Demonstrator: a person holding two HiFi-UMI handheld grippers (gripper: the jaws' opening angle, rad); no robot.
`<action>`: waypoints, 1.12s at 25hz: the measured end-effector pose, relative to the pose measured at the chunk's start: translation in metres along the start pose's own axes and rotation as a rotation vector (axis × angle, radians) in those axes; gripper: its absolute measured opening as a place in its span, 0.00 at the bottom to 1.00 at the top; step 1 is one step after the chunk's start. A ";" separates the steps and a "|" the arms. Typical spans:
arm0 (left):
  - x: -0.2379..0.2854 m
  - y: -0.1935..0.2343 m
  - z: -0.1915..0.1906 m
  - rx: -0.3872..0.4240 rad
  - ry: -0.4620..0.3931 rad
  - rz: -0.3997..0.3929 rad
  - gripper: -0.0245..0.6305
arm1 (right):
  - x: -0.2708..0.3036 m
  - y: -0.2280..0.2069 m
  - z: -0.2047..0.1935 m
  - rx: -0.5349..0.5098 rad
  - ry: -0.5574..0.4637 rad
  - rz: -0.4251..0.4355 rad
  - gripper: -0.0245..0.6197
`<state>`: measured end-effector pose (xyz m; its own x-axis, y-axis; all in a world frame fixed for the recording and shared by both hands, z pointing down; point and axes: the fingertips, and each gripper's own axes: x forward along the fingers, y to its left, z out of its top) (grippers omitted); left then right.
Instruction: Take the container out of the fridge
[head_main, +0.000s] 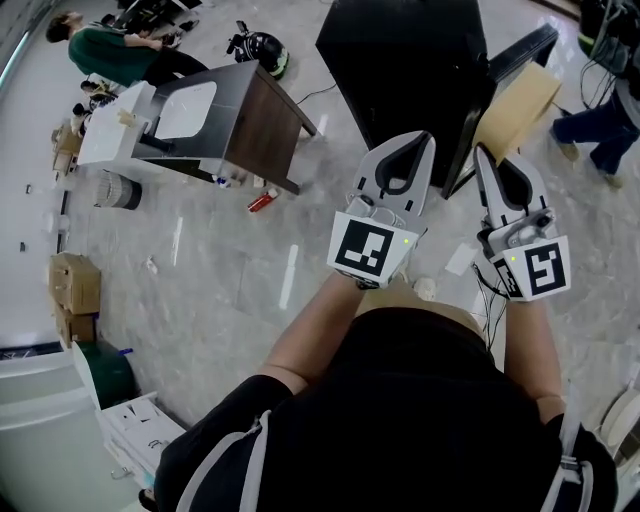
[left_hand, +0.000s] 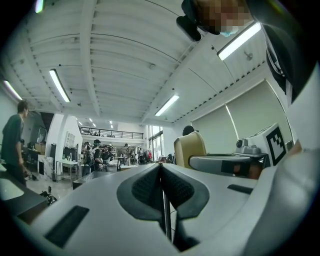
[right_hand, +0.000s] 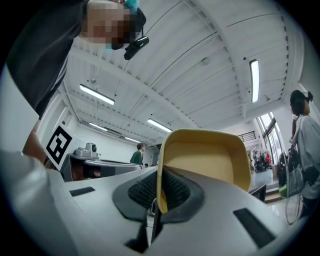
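My right gripper (right_hand: 159, 172) is shut on the rim of a tan, tray-like container (right_hand: 205, 160), which tilts up in front of its jaws. In the head view that container (head_main: 520, 105) sticks out past the right gripper (head_main: 482, 150), in front of the black fridge (head_main: 410, 70). My left gripper (head_main: 428, 138) is held beside it at about the same height, with its jaws shut and nothing between them. In the left gripper view the pads (left_hand: 150, 187) meet at the left gripper's (left_hand: 160, 165) tip, and the container (left_hand: 190, 147) shows off to the right.
A dark door panel (head_main: 515, 55) stands beside the fridge. A brown table (head_main: 250, 110) with white equipment is at the left, and a red can (head_main: 262, 201) lies on the marble floor. Cardboard boxes (head_main: 75, 285) are at the far left. People stand at top left (head_main: 110, 50) and at the right (head_main: 600, 130).
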<state>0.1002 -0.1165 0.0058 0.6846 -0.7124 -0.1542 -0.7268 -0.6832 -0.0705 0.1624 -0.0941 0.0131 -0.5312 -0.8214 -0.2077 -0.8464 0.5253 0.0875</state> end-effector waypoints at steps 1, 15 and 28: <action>-0.004 -0.007 -0.001 0.003 0.002 0.001 0.07 | -0.007 0.003 0.000 0.002 -0.001 0.004 0.10; -0.014 -0.052 -0.007 0.030 0.059 -0.023 0.07 | -0.042 0.007 0.001 -0.023 0.026 0.010 0.10; -0.004 -0.044 -0.021 0.023 0.092 -0.024 0.07 | -0.043 -0.010 -0.009 -0.055 0.056 -0.020 0.10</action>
<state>0.1309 -0.0871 0.0301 0.7029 -0.7086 -0.0616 -0.7109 -0.6968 -0.0956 0.1931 -0.0665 0.0303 -0.5145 -0.8433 -0.1555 -0.8567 0.4973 0.1372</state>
